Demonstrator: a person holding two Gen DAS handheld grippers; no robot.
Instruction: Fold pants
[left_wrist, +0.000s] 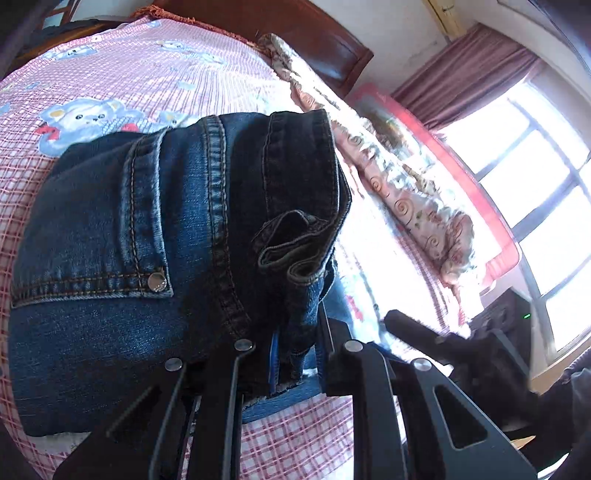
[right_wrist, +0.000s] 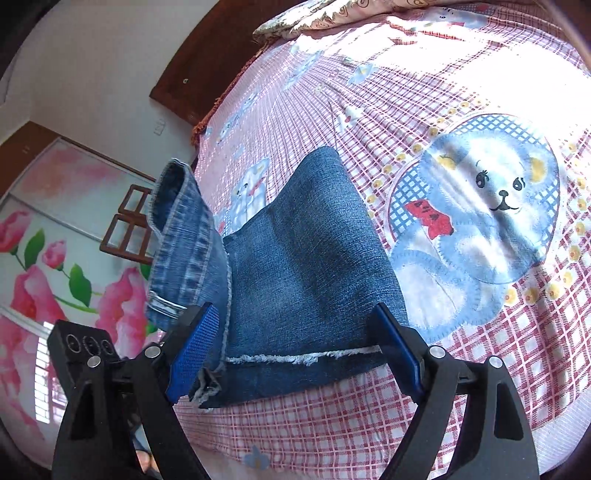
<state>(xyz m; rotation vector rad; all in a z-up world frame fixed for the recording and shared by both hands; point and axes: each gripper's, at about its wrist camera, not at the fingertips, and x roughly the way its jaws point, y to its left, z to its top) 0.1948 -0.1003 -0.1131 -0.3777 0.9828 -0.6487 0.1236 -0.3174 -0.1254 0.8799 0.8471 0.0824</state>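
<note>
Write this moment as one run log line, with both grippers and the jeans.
left gripper: shut on jeans | right gripper: open, over frayed hem | jeans: partly folded on bed sheet

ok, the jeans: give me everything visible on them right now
The jeans are dark blue denim with tan topstitching, a riveted pocket and frayed white hem edges. They lie folded on the pink checked bed cover. The left hand-held gripper is shut on a bunched waistband edge, lifting it. The right hand-held gripper stands open, its blue pads straddling the leg end without pressing it.
</note>
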